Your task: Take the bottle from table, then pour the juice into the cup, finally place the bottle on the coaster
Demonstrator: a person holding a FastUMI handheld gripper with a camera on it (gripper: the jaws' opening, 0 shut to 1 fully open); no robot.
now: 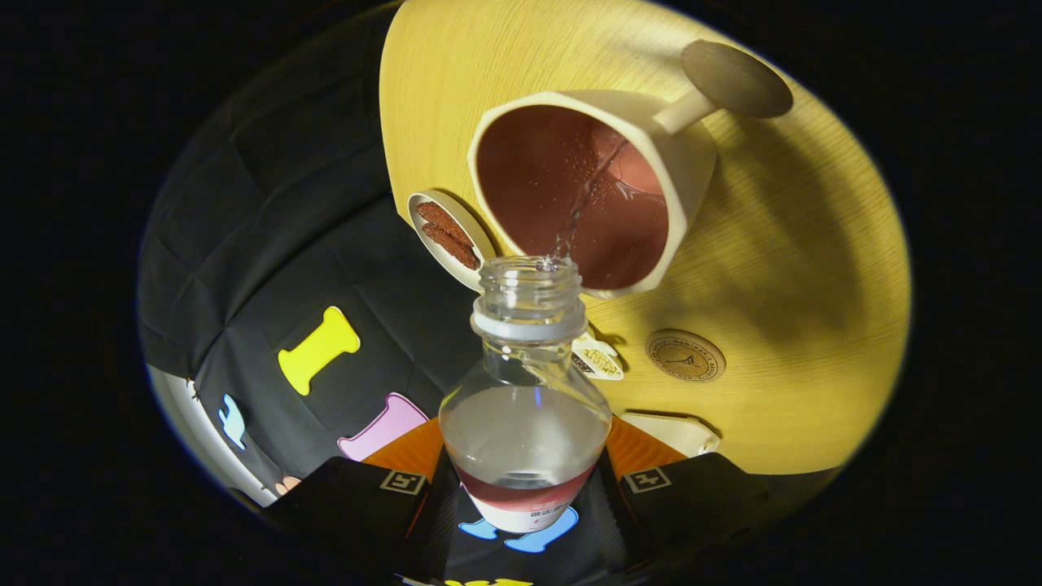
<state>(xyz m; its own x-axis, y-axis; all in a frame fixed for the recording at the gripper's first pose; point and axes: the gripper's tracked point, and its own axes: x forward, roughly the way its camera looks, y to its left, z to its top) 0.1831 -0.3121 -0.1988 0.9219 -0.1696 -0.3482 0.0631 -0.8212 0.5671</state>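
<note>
A clear plastic bottle (pixel 525 407) with no cap is held between my fingers, and my gripper (pixel 525 488) is shut on its lower body. The bottle is tipped toward a cream cup (pixel 680 175) with a reddish-brown inside and a stick handle ending in a round disc. A thin stream of clear liquid runs from the bottle's mouth into the cup. Liquid still fills part of the bottle. A round cork coaster (pixel 685 356) lies on the wooden table (pixel 798 325), just beyond the fingers and beside the bottle's neck.
A small oval dish (pixel 448 236) with brown pieces lies beside the cup. Another little dish (pixel 598 358) with pale bits sits behind the bottle's neck. A cream object (pixel 676 431) lies close to one finger. The table's edge runs past the oval dish.
</note>
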